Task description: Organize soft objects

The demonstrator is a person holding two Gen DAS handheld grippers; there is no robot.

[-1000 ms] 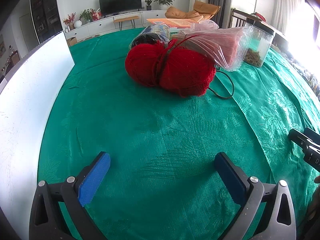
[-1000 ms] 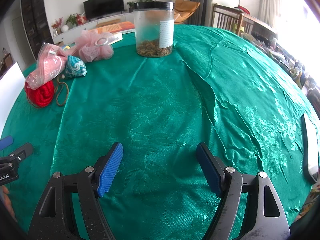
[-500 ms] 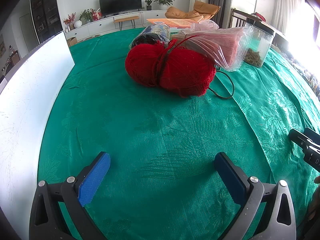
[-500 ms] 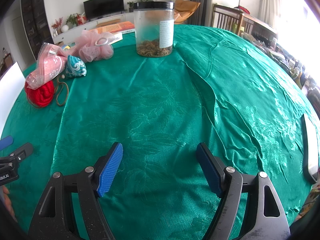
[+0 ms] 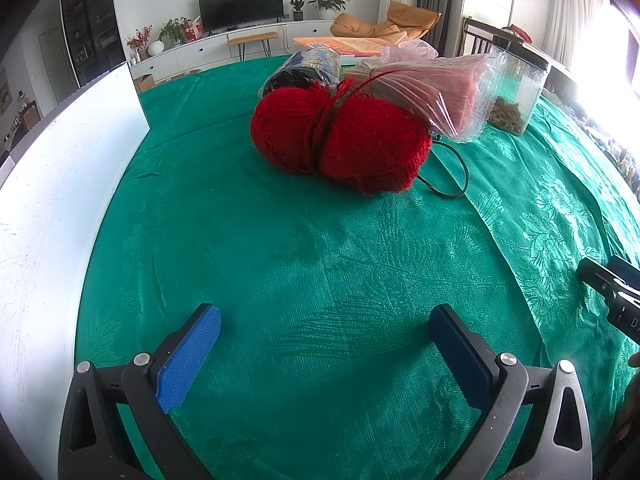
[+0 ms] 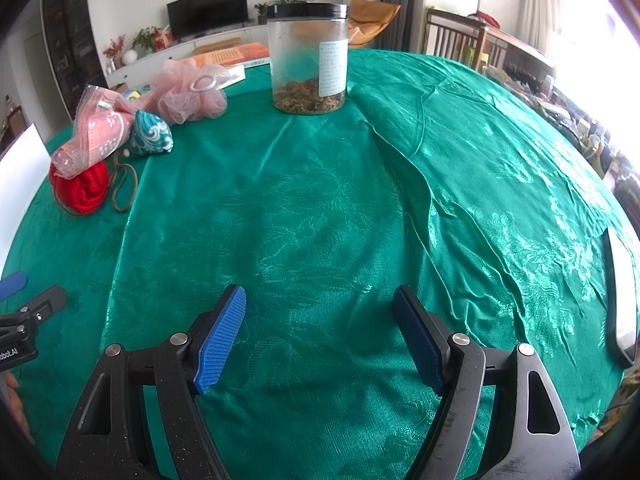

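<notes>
A red ball of yarn (image 5: 340,140) lies on the green tablecloth, well ahead of my left gripper (image 5: 324,320), which stands open over bare cloth. Leaning on the yarn is a pink towel in a clear bag (image 5: 432,88), with a dark blue pouch (image 5: 304,68) behind. In the right wrist view the same yarn (image 6: 82,186), bagged towel (image 6: 98,132), a teal patterned pouch (image 6: 151,136) and a pink mesh puff (image 6: 192,96) cluster at the far left. My right gripper (image 6: 318,300) is open and holds nothing.
A clear jar with a black lid (image 6: 307,60) stands at the back centre. A white board (image 5: 52,200) runs along the left edge. A brown cord loop (image 5: 452,176) lies beside the yarn. A dark flat object (image 6: 620,296) rests at the right table edge.
</notes>
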